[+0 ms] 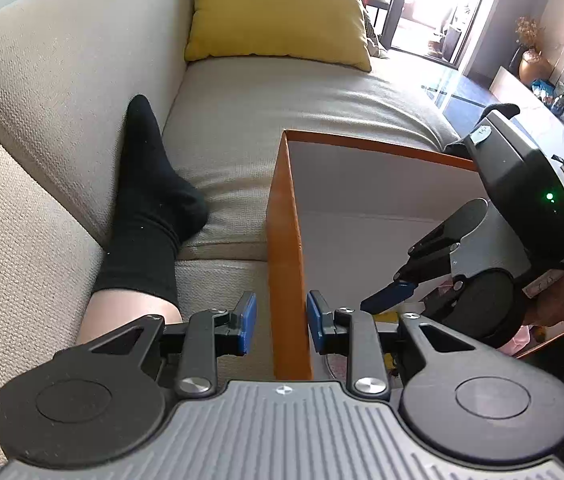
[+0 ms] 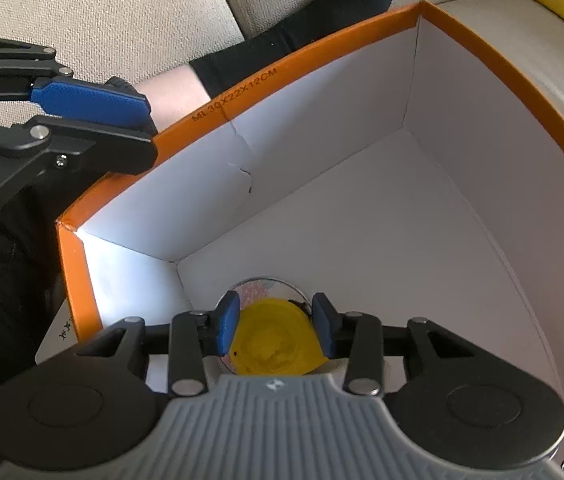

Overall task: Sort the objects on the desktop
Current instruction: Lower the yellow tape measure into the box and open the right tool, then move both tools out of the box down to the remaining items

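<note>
Low in the box: yellow piece, soft and light

Bottom centre of right wrist view, our right gripper (image 2: 275,324) straddles the yellow thing (image 2: 277,344), pads spread beside it, no squeeze evident. Looks soft, light; pinch its sides. Left gripper (image 1: 282,324) straddles the box (image 1: 286,240) wall, spread.

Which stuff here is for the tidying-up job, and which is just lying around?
For the job:
- orange box
- yellow thing in the box
- round disc under it
- left gripper, at the box wall
- right gripper, around the yellow thing

Just lying around:
- sofa
- yellow cushion
- black sock
</note>
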The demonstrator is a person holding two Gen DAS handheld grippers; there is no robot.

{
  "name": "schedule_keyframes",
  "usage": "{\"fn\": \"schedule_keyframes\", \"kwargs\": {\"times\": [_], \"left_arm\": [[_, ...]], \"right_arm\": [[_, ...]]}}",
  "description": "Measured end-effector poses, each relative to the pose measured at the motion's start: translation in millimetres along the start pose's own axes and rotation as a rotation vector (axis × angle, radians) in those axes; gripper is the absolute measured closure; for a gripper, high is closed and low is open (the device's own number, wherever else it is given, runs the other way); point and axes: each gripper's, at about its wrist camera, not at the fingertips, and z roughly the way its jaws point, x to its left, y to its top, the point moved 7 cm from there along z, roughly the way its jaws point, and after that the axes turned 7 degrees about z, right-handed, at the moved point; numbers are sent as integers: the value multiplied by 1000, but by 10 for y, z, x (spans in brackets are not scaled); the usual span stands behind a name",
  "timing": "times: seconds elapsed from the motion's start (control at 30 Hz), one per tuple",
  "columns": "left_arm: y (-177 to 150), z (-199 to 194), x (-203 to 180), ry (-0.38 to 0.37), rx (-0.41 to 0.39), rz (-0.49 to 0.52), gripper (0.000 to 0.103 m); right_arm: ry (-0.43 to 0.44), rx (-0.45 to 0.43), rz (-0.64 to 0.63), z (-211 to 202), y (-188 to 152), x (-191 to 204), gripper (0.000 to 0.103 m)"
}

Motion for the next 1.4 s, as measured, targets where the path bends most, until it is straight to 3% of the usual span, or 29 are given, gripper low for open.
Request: {"fn": "schedule_keyframes", "kwargs": {"times": [0.1, 0.33, 0.7, 0.83, 1.17, 1.4], "left_arm": [[1, -3, 3, -1, -2, 0, 71], [-14, -14, 15, -12, -7, -6, 71], [-29, -21, 41, -25, -16, -13, 70], [-28, -21, 42, -25, -15, -16, 70], [-18, -151, 31, -10, -39, -8, 70], [-77, -401, -24, 12, -74, -10, 70]], "right_arm": [[-1, 13, 28, -22, -40, 4, 61], [-7, 9, -76, 8, -81, 136, 63], [-59, 30, -117, -26, -34, 33, 64], [1, -8, -121, -58, 46, 116, 64], [-64, 37, -144, 173, 30, 133, 66], [-82, -119, -124, -312, 41, 198, 66]]}}
